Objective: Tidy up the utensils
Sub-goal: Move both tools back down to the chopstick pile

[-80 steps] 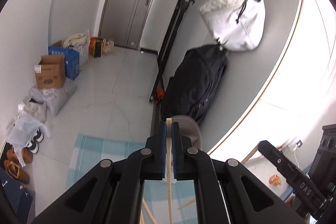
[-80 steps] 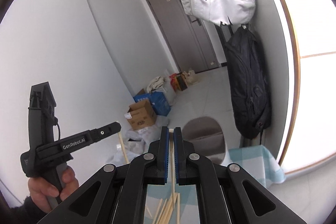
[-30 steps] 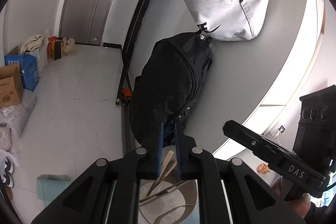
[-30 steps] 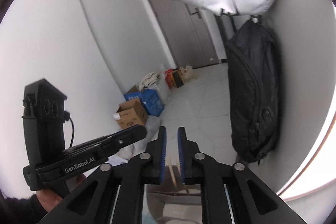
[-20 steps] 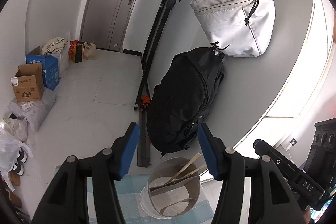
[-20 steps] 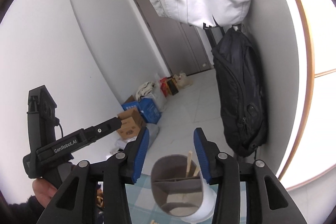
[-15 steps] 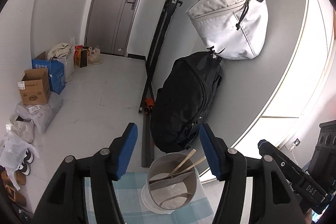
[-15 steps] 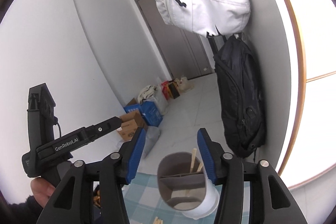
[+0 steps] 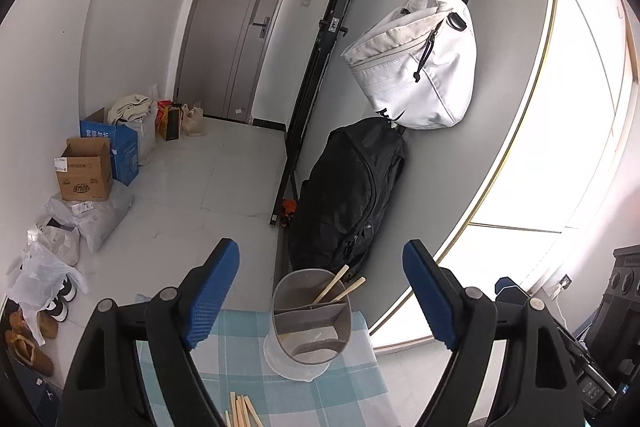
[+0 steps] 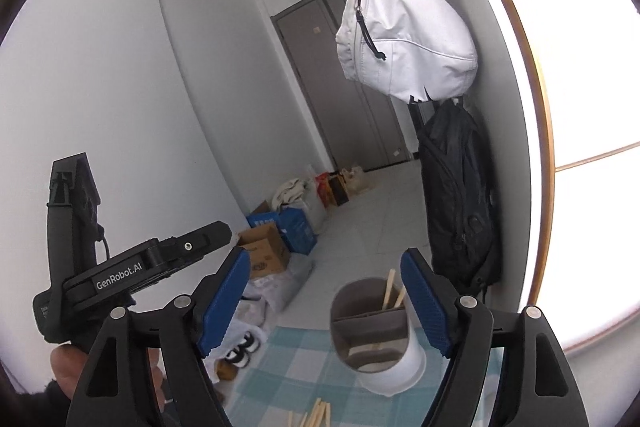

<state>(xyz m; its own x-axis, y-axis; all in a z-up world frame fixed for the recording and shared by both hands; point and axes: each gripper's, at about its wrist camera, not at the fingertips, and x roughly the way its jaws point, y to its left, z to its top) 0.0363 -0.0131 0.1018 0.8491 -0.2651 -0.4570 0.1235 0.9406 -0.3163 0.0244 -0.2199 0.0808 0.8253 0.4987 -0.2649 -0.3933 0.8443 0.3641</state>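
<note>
A grey utensil holder (image 9: 311,315) with inner dividers stands on a blue checked cloth (image 9: 224,359). Two wooden chopsticks (image 9: 335,287) lean in its back compartment. It also shows in the right wrist view (image 10: 374,323) with the chopsticks (image 10: 388,293) upright in it. More loose chopsticks (image 9: 239,409) lie on the cloth near me; they also show in the right wrist view (image 10: 316,413). My left gripper (image 9: 320,297) is wide open and empty above the cloth. My right gripper (image 10: 325,301) is wide open and empty. The left gripper's body (image 10: 132,267) shows at the left of the right wrist view.
A black backpack (image 9: 352,187) leans on the wall behind the holder, with a white bag (image 9: 420,67) hanging above it. Cardboard boxes (image 9: 84,171), plastic bags and shoes (image 9: 24,331) line the floor on the left. A bright window (image 9: 560,155) is at the right.
Both grippers were shut on chopsticks, moved over the holder and opened. The chopsticks now stand in the holder. Both grippers have drawn back and up, open wider.
</note>
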